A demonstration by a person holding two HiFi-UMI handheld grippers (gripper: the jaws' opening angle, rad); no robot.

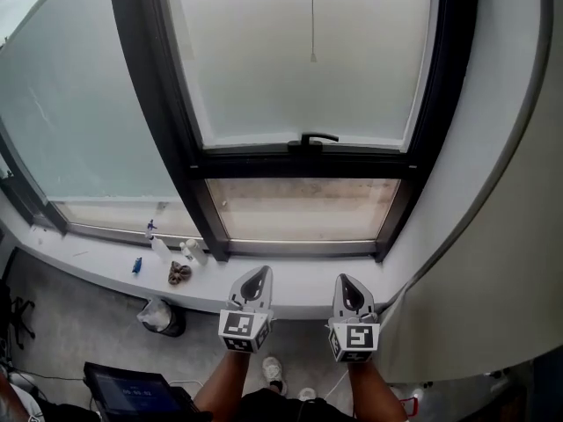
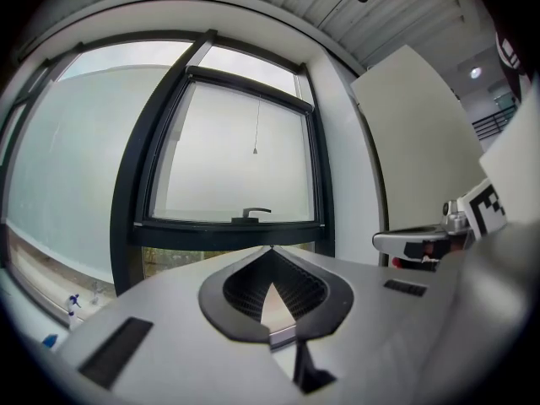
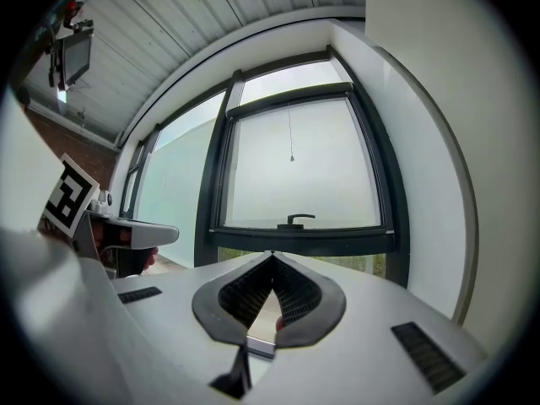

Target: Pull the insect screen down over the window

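The head view's top edge cuts off the pull cord (image 1: 312,16) and the window frame (image 1: 264,161), so we don't see where the cord starts. We can't tell if the upper pane (image 1: 264,60) is bare glass or covered.

Lower left, on the sill (image 1: 106,266), a blue bit (image 1: 136,265), pale bottles (image 1: 189,251) and a brownish lump (image 1: 179,273) are too small for us to name.

The bottom edge clips a dark screen device (image 1: 132,392), the left forearm (image 1: 220,385) and the right forearm (image 1: 376,394).

In the left gripper view, lower left, sill clutter (image 2: 74,300) is just blur.
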